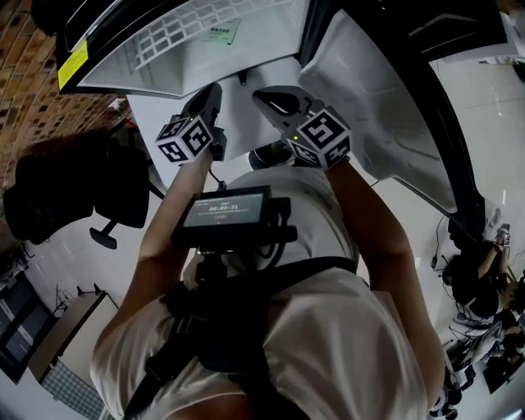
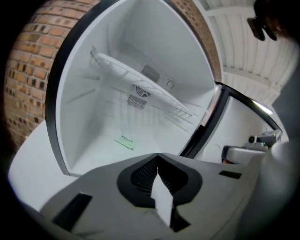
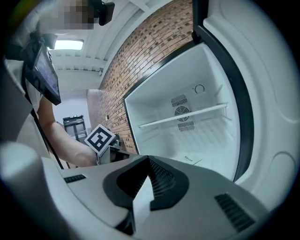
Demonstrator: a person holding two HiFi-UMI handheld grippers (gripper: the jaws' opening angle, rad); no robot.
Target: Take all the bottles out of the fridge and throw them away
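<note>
- Your left gripper has its jaws together with nothing between them. In the left gripper view the two grey jaws meet at a point in front of the open compartment.
- Your right gripper is the same: its jaws are pressed together and hold nothing, and they meet at a point in the right gripper view.
- The two grippers sit side by side, near each other but apart, and both point into the fridge. In the right gripper view the black-and-white marker cube of the left gripper shows just to the left.
- The white box-shaped fridge with a black-edged frame stands open straight ahead of you, just beyond both jaw tips.
- Its white moulded door is swung wide open on your right.
- Inside, a white wire shelf spans the upper part of the compartment.
- A round fan vent with a slotted grille sits on the back wall at shelf level.
- A small green-and-white paper label lies flat on the fridge floor.
- In the head view a small dark rounded thing shows just below your right gripper. It is too dim to tell what it is.
- A red-brown brick wall runs along the left side of the fridge.
- A black office chair stands on the pale floor to your left, well apart from the grippers.
- A black device with a lit screen sits on the harness at your chest, below the left gripper's cube.
</note>
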